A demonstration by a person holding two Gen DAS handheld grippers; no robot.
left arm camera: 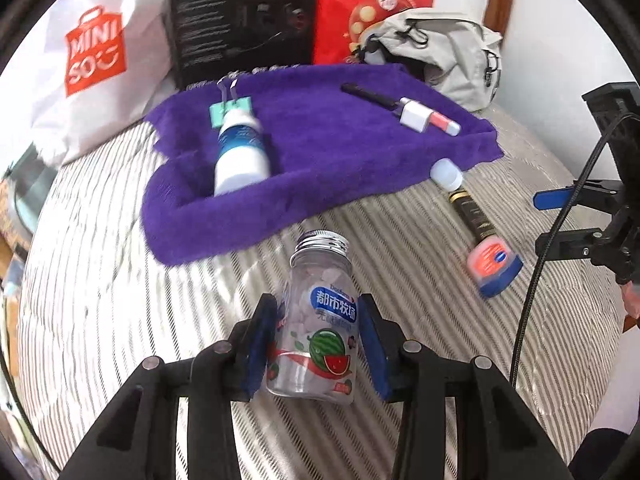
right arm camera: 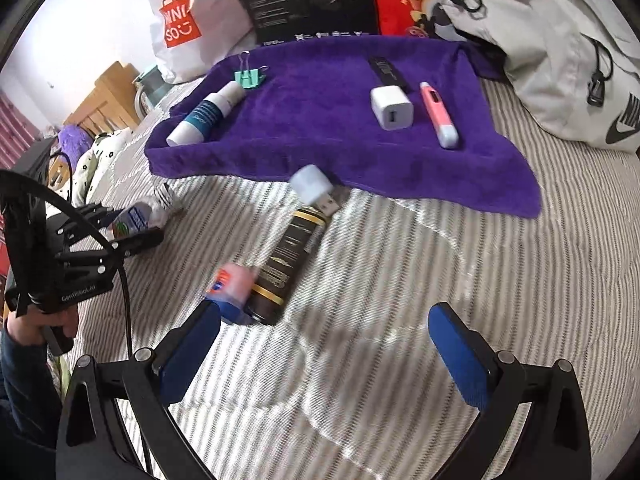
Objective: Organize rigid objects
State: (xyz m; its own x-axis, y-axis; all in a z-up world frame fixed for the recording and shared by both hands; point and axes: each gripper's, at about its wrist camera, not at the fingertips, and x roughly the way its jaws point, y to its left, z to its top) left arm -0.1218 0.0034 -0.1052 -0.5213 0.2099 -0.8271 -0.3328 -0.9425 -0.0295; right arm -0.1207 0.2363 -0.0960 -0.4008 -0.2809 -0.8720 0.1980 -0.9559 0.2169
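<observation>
Left gripper (left arm camera: 320, 344) around candy bottle (left arm camera: 316, 328)

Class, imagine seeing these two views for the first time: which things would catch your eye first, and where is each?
The purple towel spread on the striped bed, carrying small items such as a white charger, stands out. Close up, the left gripper has its pads on either side of a clear candy bottle, while the right gripper gapes empty.

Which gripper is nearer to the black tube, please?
Right. The right gripper is open just short of the black tube; the left gripper holds the clear bottle farther off.
</observation>
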